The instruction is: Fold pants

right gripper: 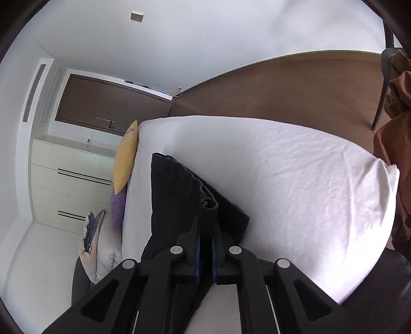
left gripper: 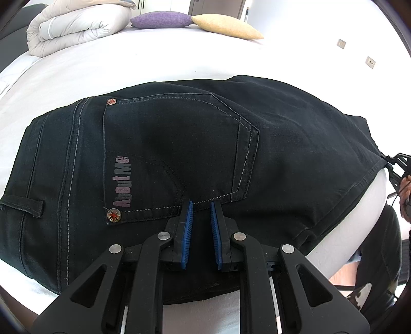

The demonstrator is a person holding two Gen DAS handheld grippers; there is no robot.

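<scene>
Where the white bed (left gripper: 108, 69) fills most of the left wrist view, the dark pants (left gripper: 282, 144) lie flat across its near part, back pocket (left gripper: 179, 151) up, well short of the rolled duvet (left gripper: 77, 25) and the purple cushion (left gripper: 160, 19) and yellow cushion (left gripper: 226, 25) at the bed's far end. The left claw (left gripper: 201, 208) hovers over the pocket's lower edge, blue pads apart. The right claw (right gripper: 205, 231) is clamped on the pants' stacked hem edge (right gripper: 209, 205).
</scene>
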